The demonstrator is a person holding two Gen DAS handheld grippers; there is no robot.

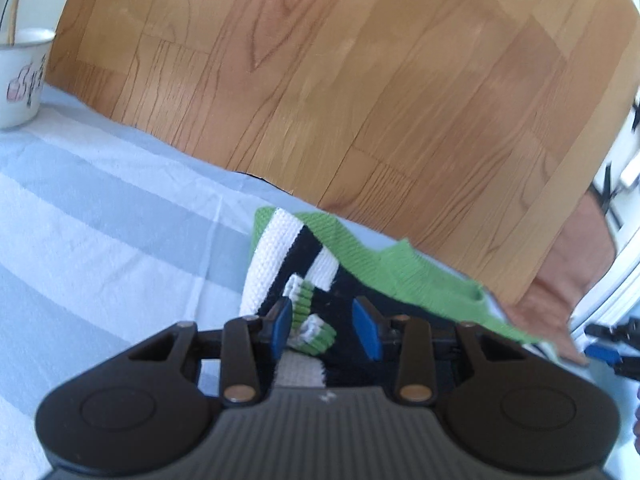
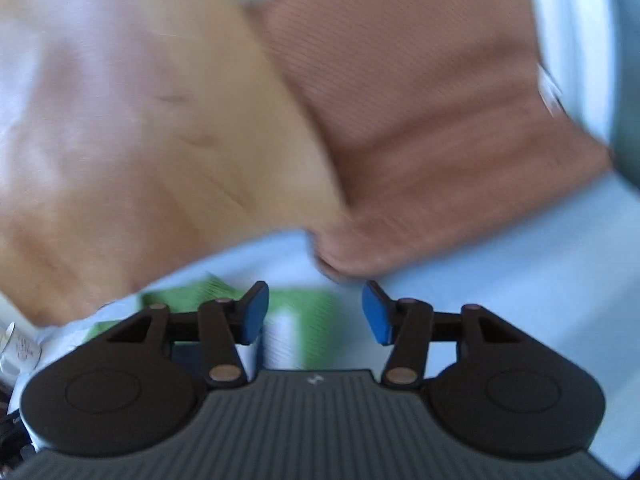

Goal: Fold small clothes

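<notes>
Left wrist view: the left gripper (image 1: 327, 326) hovers over a green, white and black knitted garment (image 1: 320, 264) lying on the striped cloth (image 1: 100, 216) near the table edge; its blue pads stand apart, pressing nothing. A white cup (image 1: 22, 76) stands far left.

Right wrist view, blurred: the right gripper (image 2: 316, 312) has its fingers spread and empty above the garment's green edge (image 2: 308, 308); a brown cloth (image 2: 420, 120) lies beyond.

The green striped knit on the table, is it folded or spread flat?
Partly folded. The green striped knit has its white and black striped part doubled over the green layer, bunched rather than flat, on the blue striped cloth.
</notes>
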